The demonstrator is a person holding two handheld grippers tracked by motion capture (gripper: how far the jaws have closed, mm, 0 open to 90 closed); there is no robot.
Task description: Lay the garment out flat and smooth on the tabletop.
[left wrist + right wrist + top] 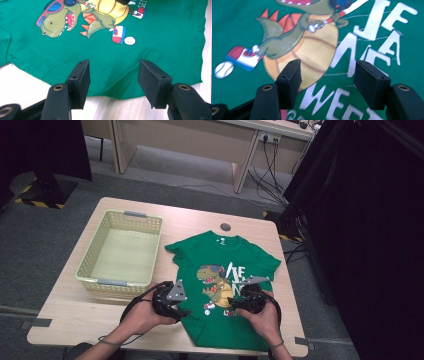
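**Both tongs spread above a green shirt**

A green cotton T-shirt with a cartoon dinosaur print (222,285) lies flat on the pale wooden table (75,315). The left gripper (113,75) hangs over its side edge, jaws wide apart, pinching nothing. The right gripper (327,75) hovers over the print, jaws equally spread; white lettering runs off frame beyond them. Hands hide part of the hem. A pale green plastic lattice basket (120,251) sits beyond the left gripper.
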